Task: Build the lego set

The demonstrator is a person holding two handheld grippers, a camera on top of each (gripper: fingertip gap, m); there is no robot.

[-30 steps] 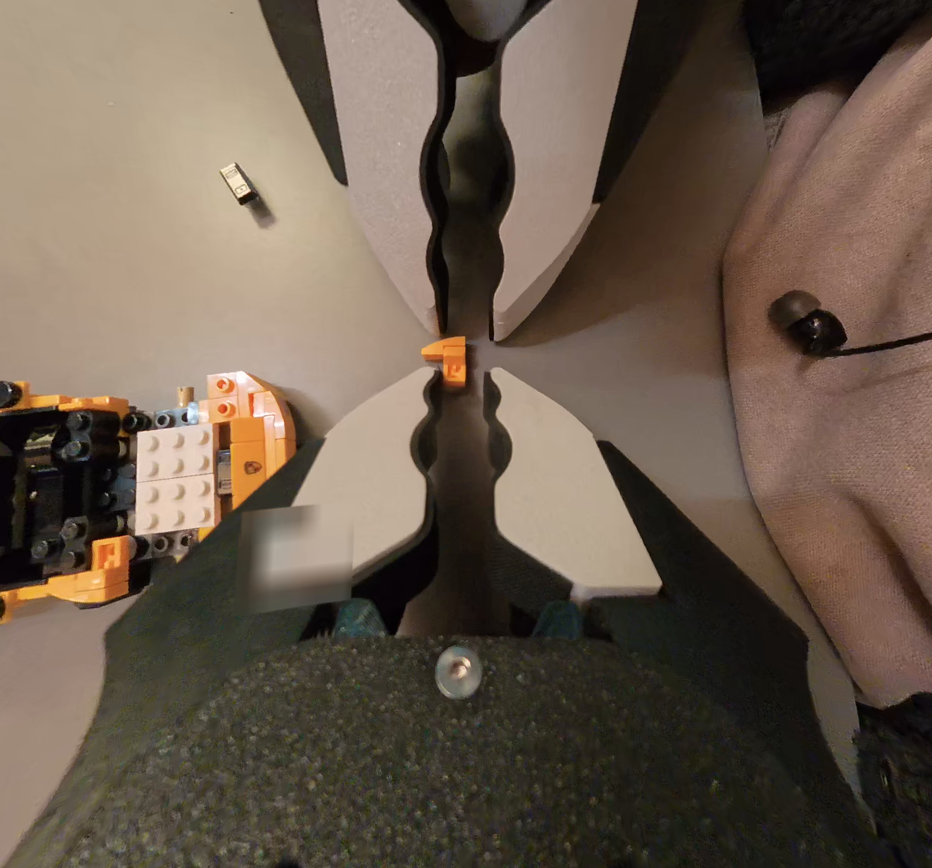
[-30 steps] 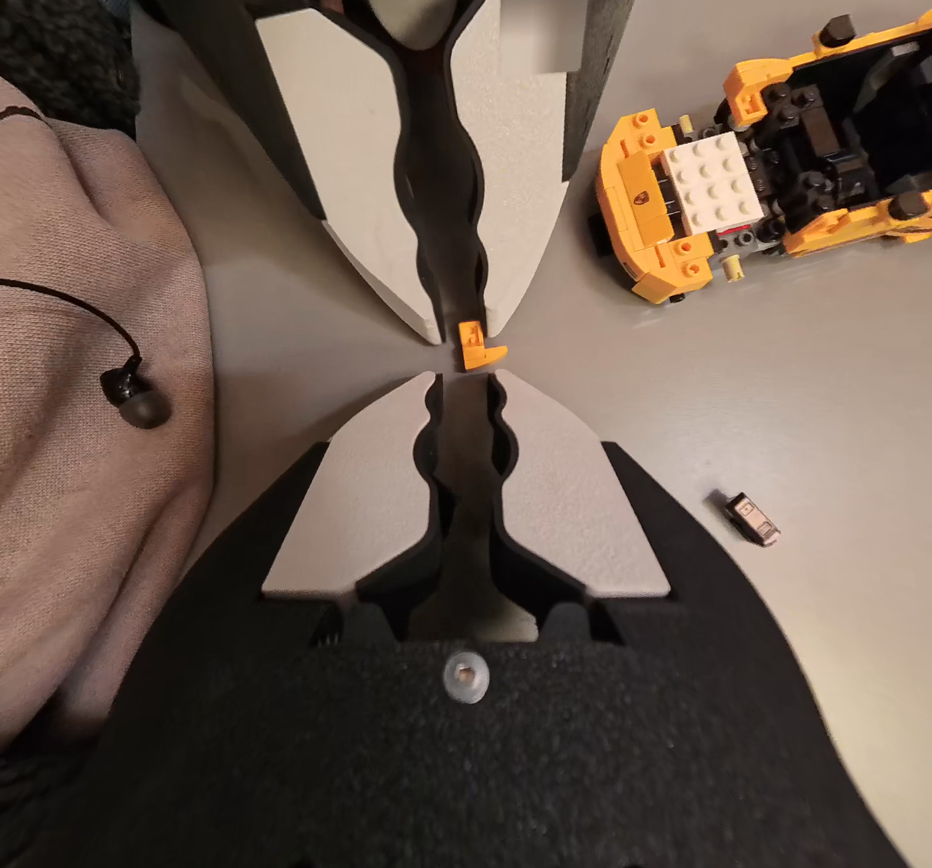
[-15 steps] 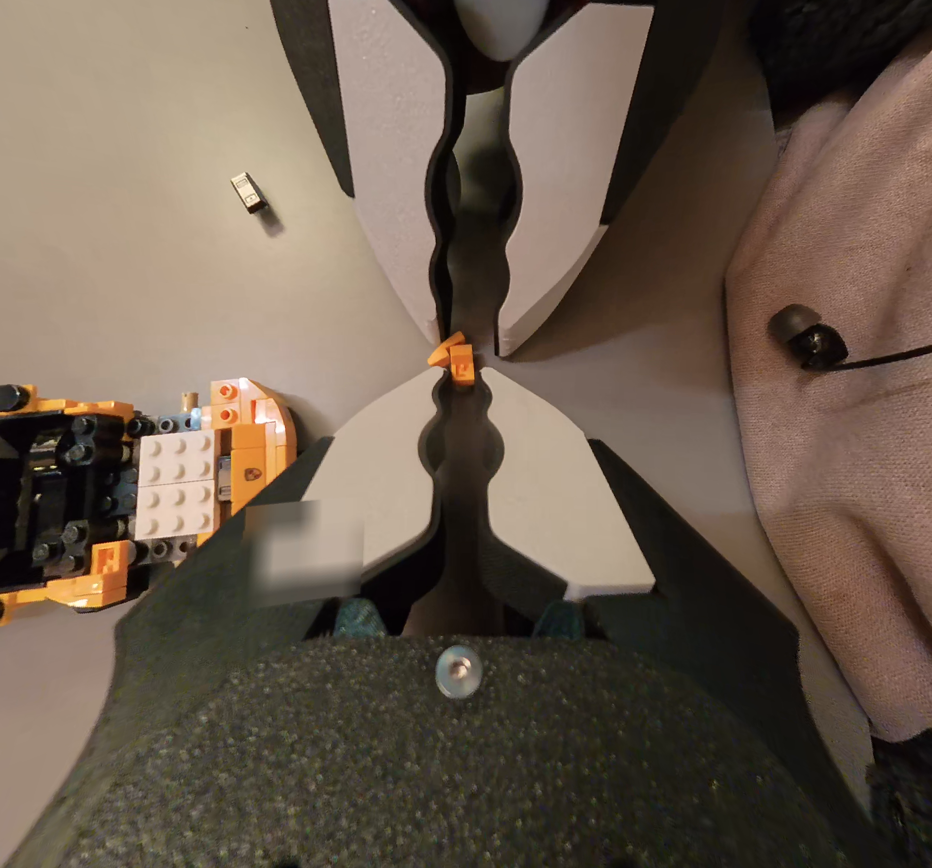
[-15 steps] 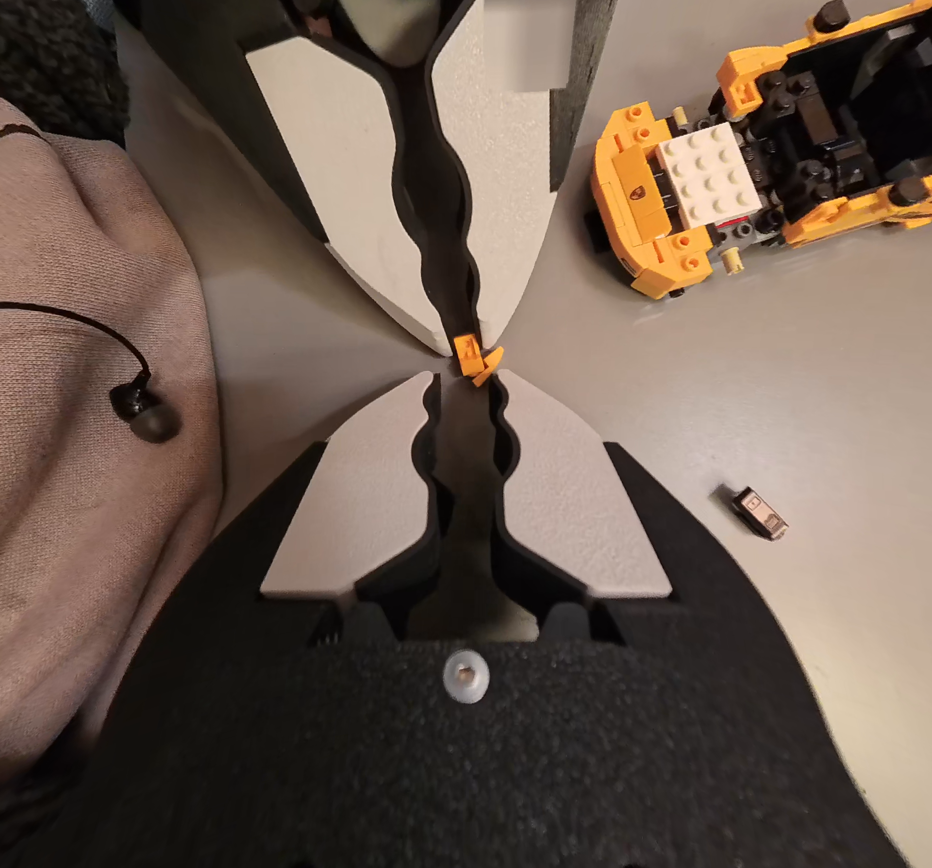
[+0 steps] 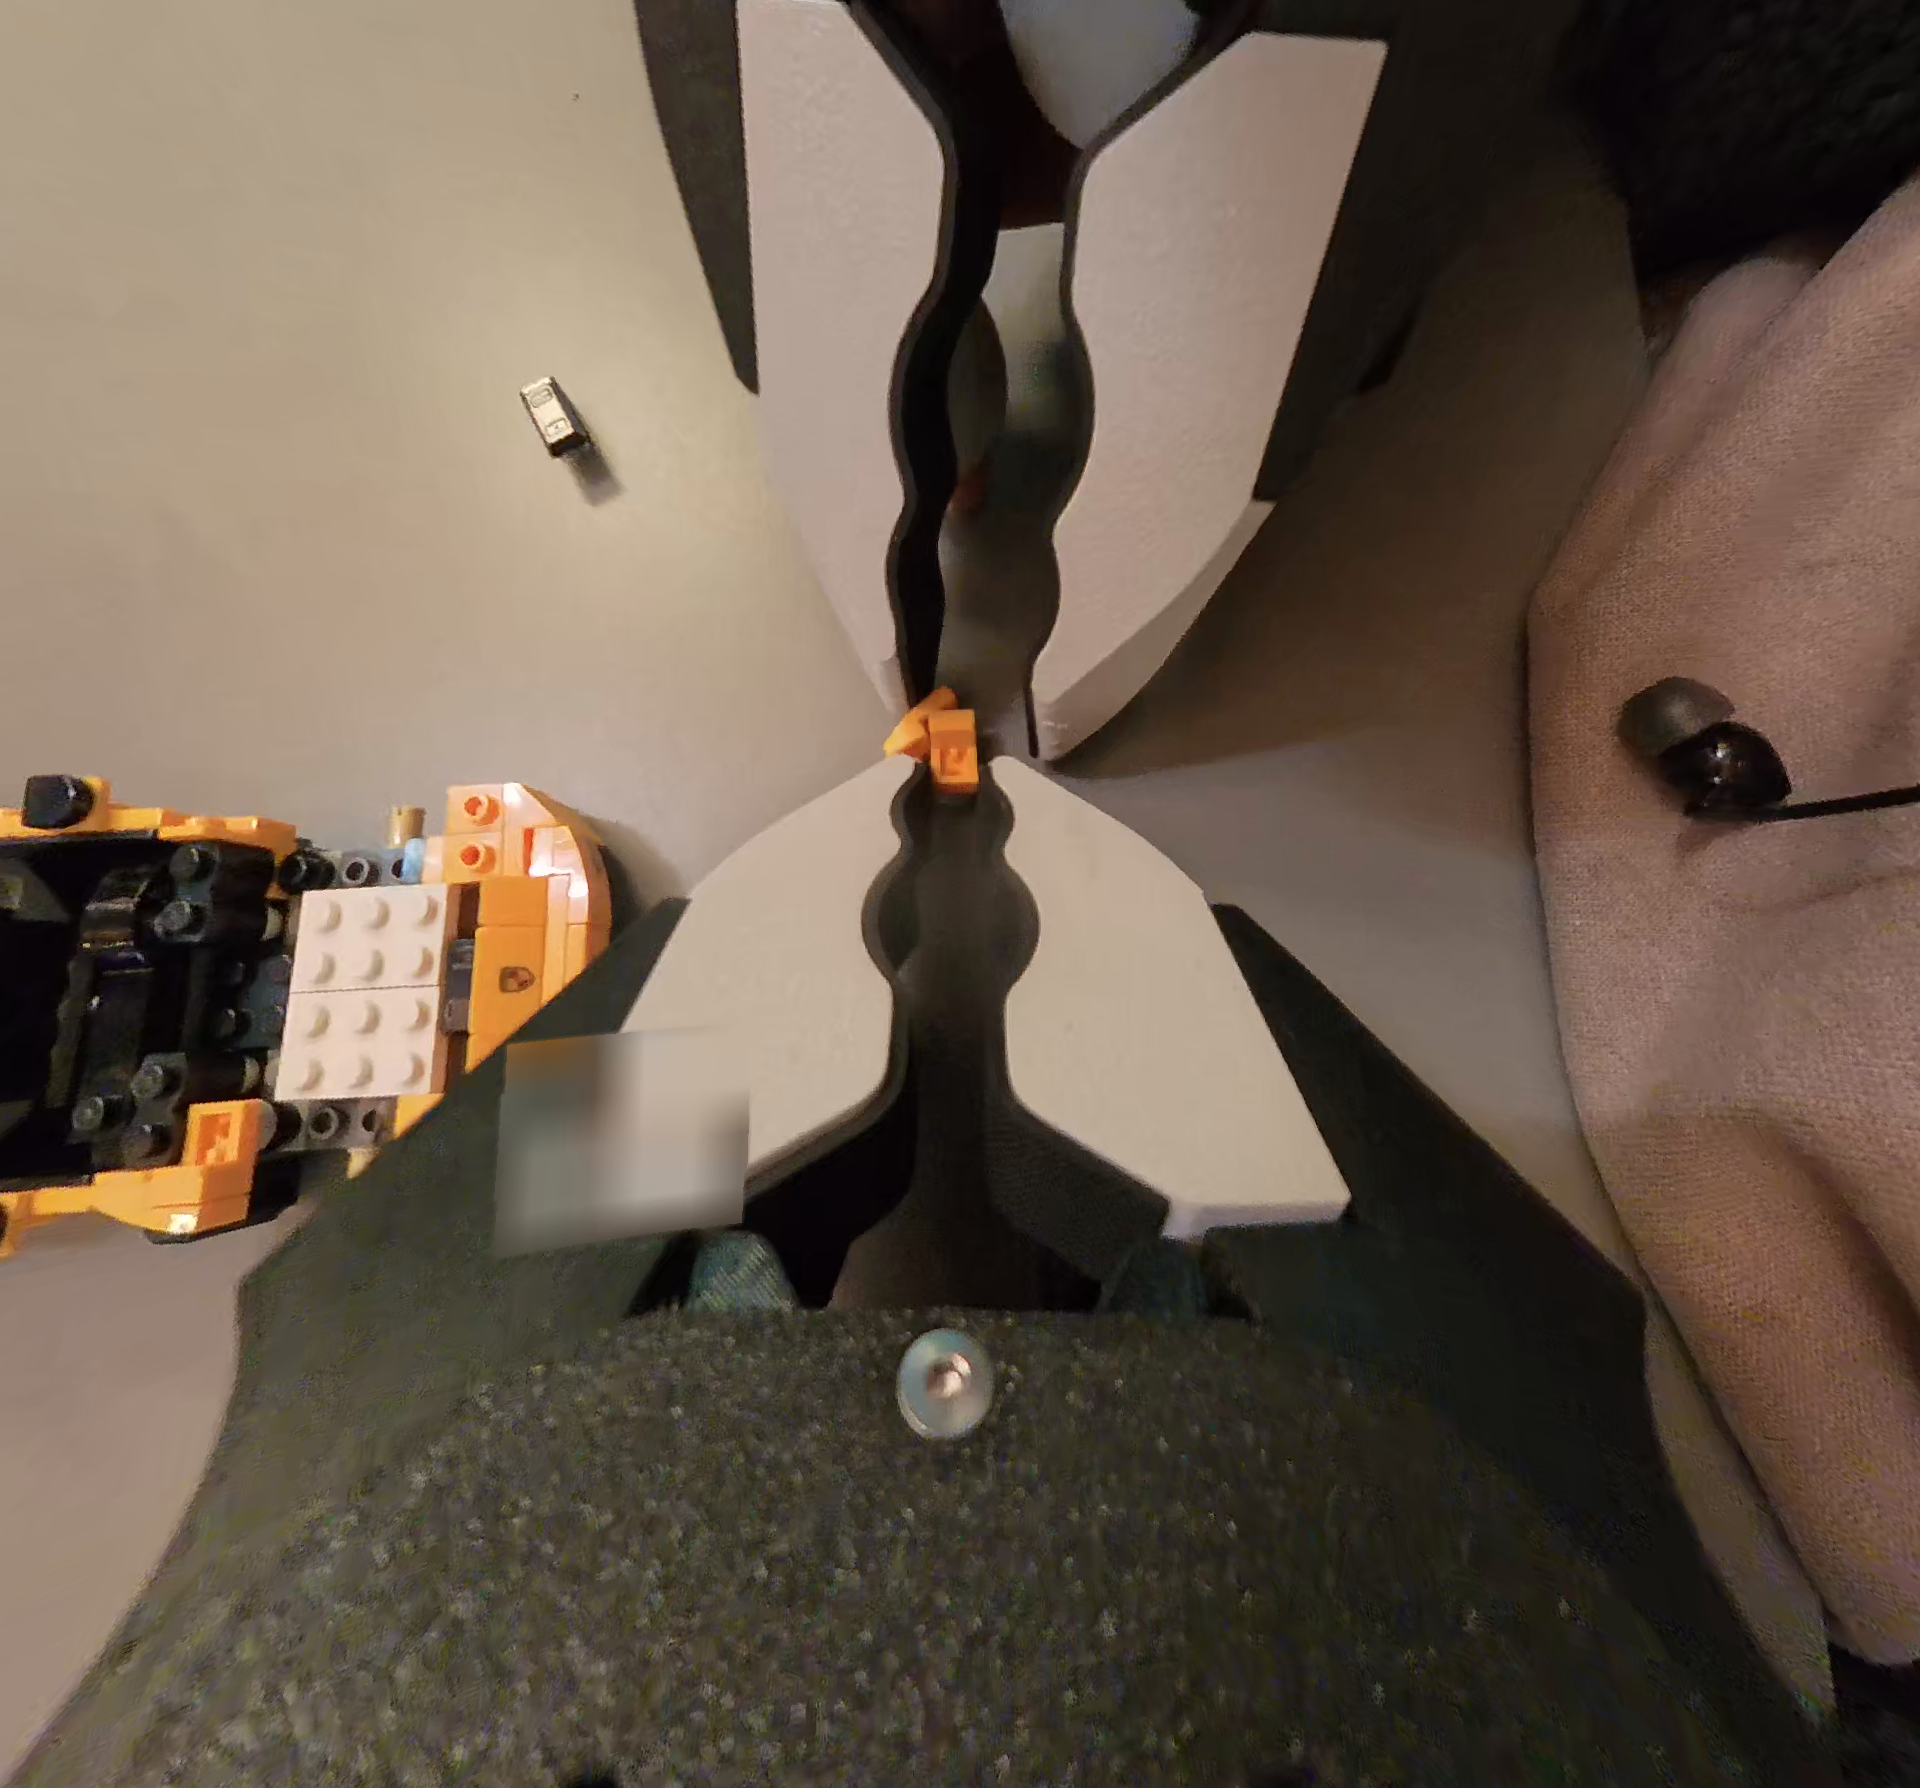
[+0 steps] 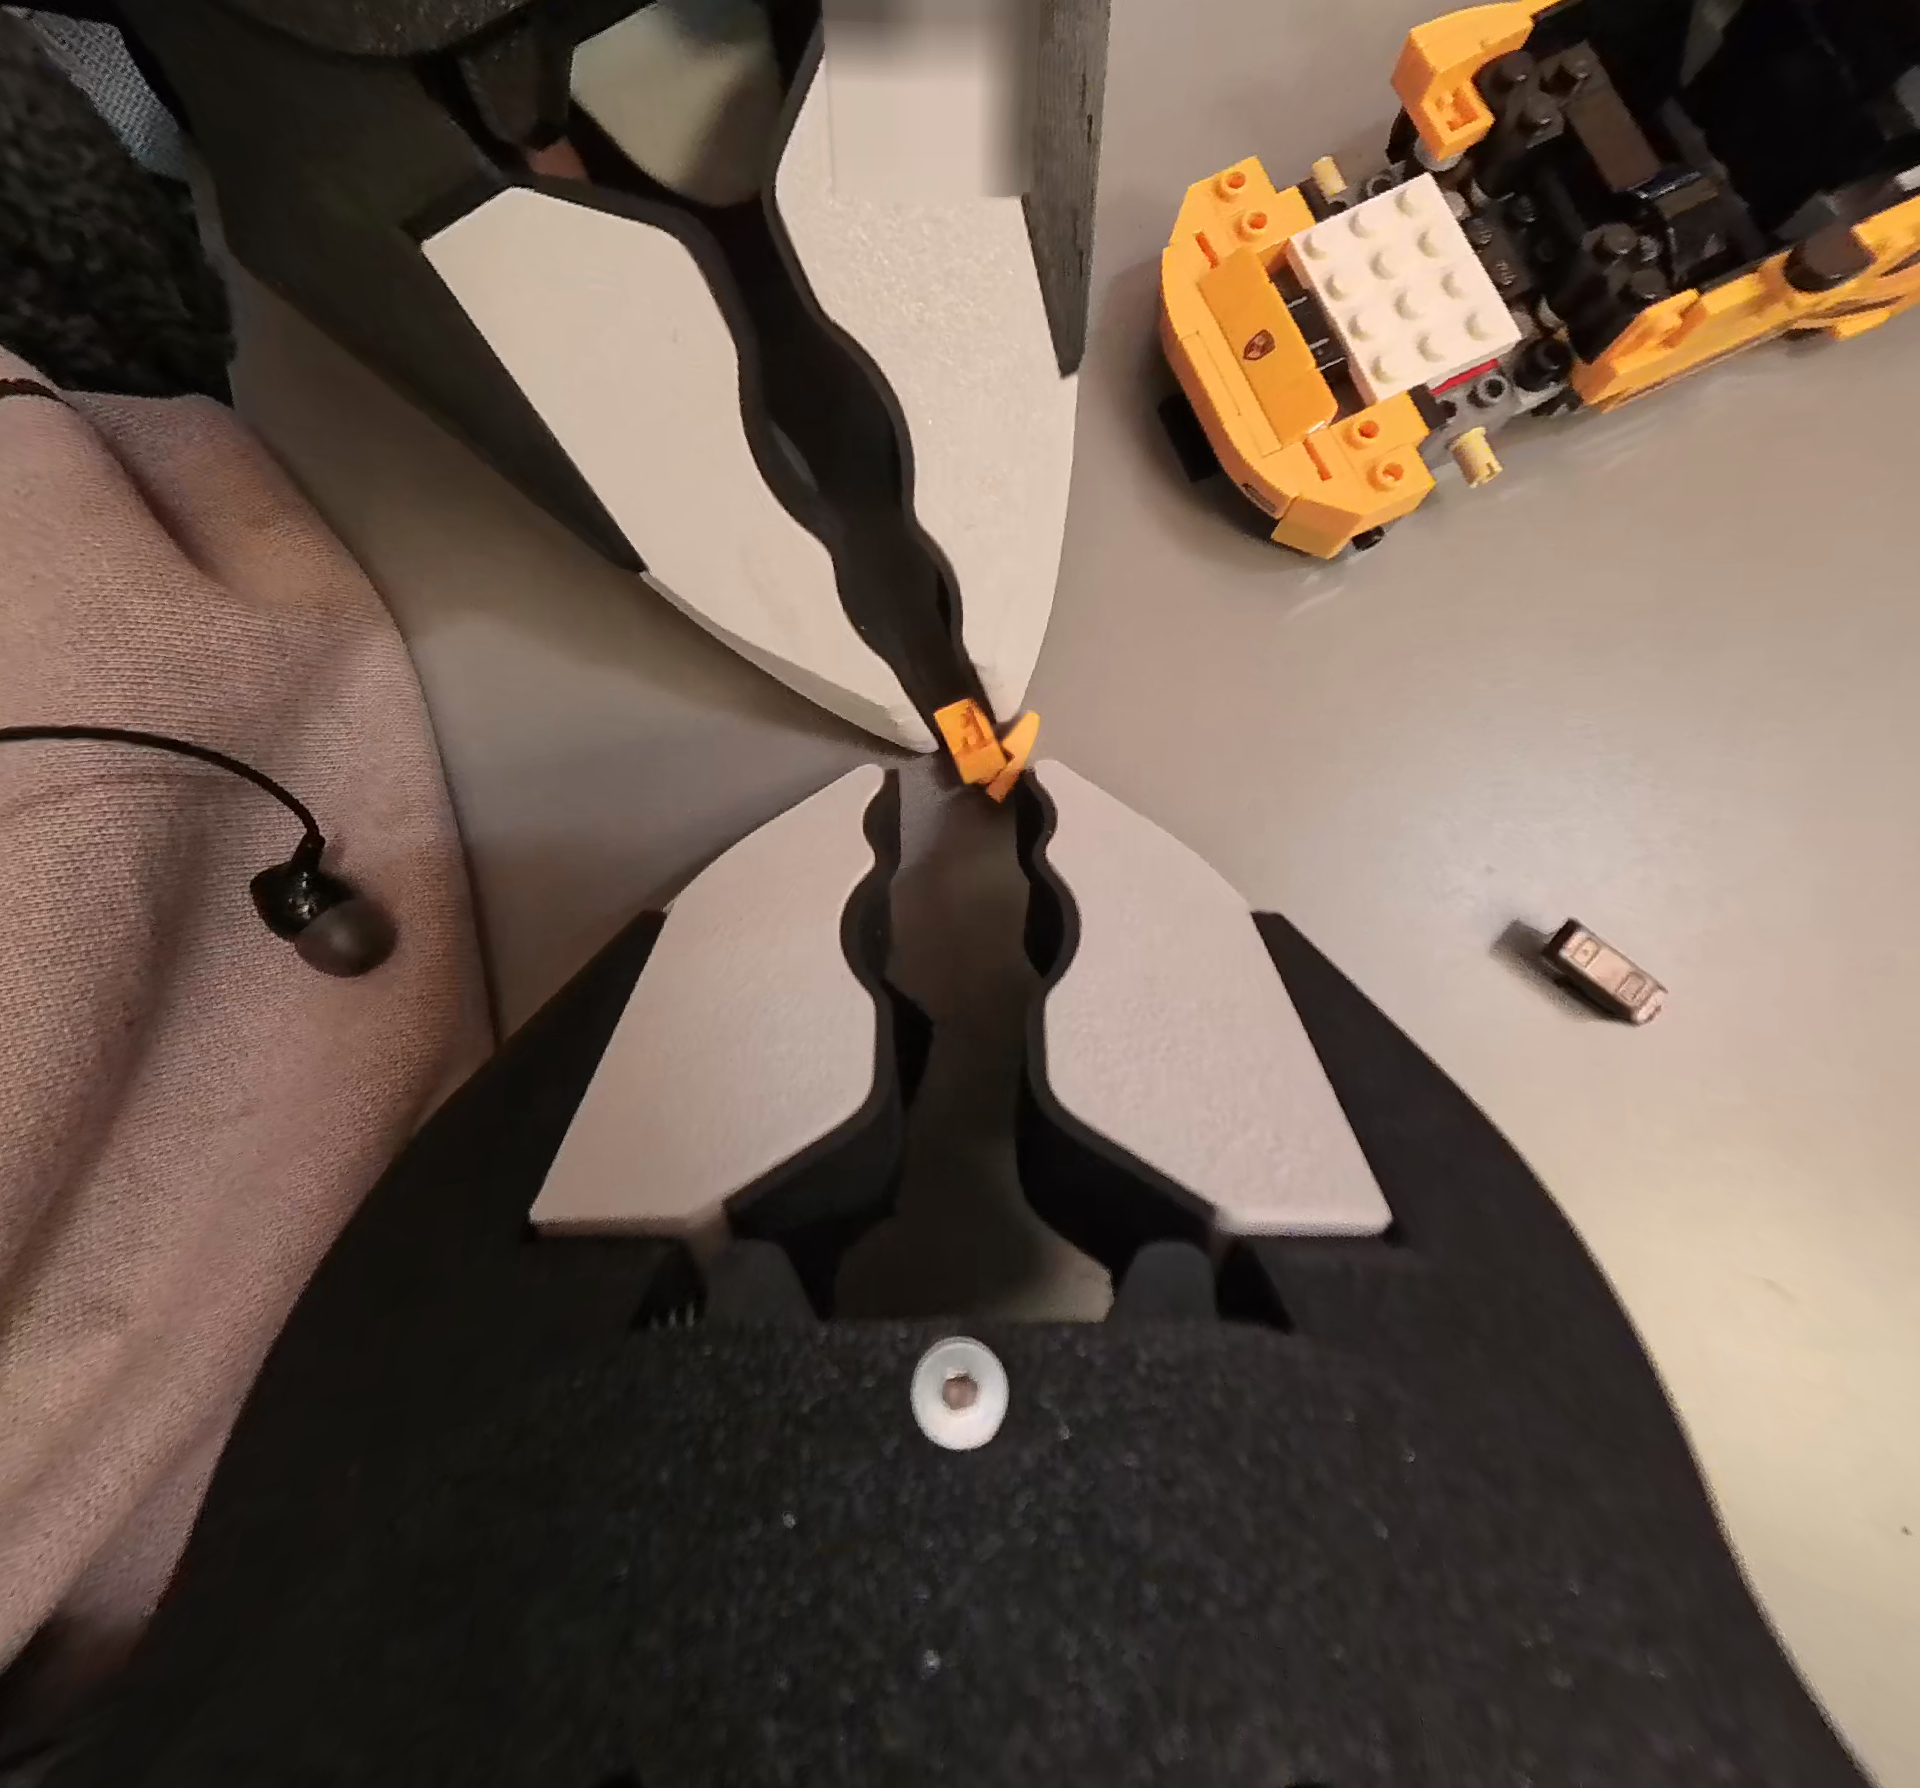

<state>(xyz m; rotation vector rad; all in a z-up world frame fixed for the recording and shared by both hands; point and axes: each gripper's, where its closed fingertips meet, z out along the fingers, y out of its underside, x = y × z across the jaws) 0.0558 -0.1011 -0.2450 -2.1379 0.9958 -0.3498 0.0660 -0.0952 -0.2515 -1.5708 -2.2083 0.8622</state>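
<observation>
Jaws of the left gripper (image 5: 951,788) pinch a tiny orange piece (image 5: 951,751); the right gripper (image 6: 961,777) is loose beside it. Half-built car (image 6: 1455,284) waits on the counter (image 6: 1455,699), roof missing.

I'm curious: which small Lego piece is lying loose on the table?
The dark grey piece, alone on the table; the left gripper holds the orange piece.

both wrist views look steeply down, close, facing each other, sharing the orange piece (image 5: 940,739) and table (image 5: 260,388).
</observation>
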